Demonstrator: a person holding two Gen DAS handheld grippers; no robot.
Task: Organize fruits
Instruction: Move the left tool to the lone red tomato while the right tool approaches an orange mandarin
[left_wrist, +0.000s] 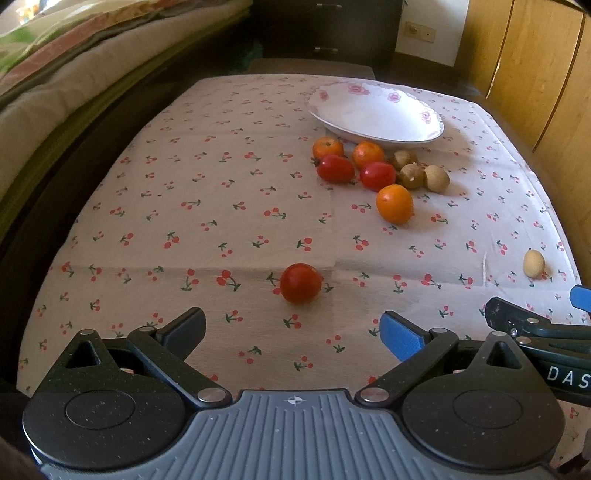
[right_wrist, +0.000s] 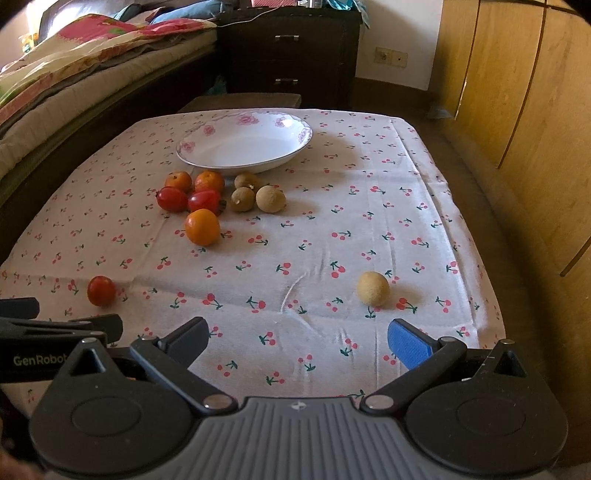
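Note:
A white floral plate (left_wrist: 376, 110) (right_wrist: 243, 146) sits empty at the far side of the table. Just in front of it lie three orange fruits (left_wrist: 394, 204) (right_wrist: 202, 226), two red tomatoes (left_wrist: 335, 168) (right_wrist: 172, 198) and three brown longans (left_wrist: 436, 178) (right_wrist: 270, 198), bunched together. A lone red tomato (left_wrist: 300, 283) (right_wrist: 101, 290) rests straight ahead of my open left gripper (left_wrist: 293, 332). A pale longan (right_wrist: 373, 288) (left_wrist: 533, 263) lies alone near the right edge, just beyond my open right gripper (right_wrist: 297, 338). Neither gripper holds anything.
The table wears a white cloth (right_wrist: 332, 221) printed with cherries. A bed with folded blankets (left_wrist: 74, 74) runs along the left. A dark drawer unit (right_wrist: 291, 55) stands behind the table, and wooden wardrobe doors (right_wrist: 517, 110) close off the right.

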